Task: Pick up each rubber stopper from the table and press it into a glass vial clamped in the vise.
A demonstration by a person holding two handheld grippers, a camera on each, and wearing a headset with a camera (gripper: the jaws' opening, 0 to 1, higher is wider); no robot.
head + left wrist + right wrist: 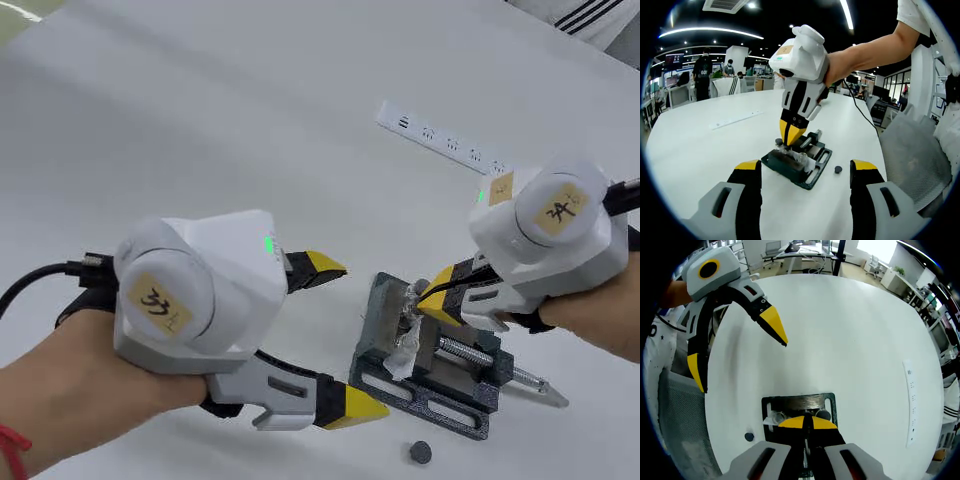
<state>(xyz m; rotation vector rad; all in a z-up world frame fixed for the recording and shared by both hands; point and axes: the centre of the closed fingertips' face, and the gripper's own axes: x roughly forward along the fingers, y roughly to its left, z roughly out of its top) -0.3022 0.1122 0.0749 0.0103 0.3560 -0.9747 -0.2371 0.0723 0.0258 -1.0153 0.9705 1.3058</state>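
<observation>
On the table point(200, 130), just in front of the vise point(440, 385) on our near side, one loose rubber stopper point(420, 452) lies by itself, dark and round, touching nothing and out of both tools' reach for now. We judge it is the next one to be fetched.

Between the vise's plates sit the glass vials point(410, 325), upright and clamped so that a downward push cannot tip them. From the right gripper view one vial point(777, 416) looks clear and open at the mouth, while a dark cap point(822, 415) to its right seems to be a stopper already seated. We cannot count the vials with certainty.

Our right gripper point(440, 298) points down over the vise, its yellow tips pressed together right above the vials. That pose suits pushing a stopper home, though we cannot tell whether anything sits under or between the tips.

Our left gripper point(343, 335) hovers left of the vise with its jaws spread wide and nothing between them. We read this as standing clear while the right one works, ready to steady the vise or go for the loose stopper.

Farther back on the right, a white power strip point(440, 140) lies well apart from the work.
</observation>
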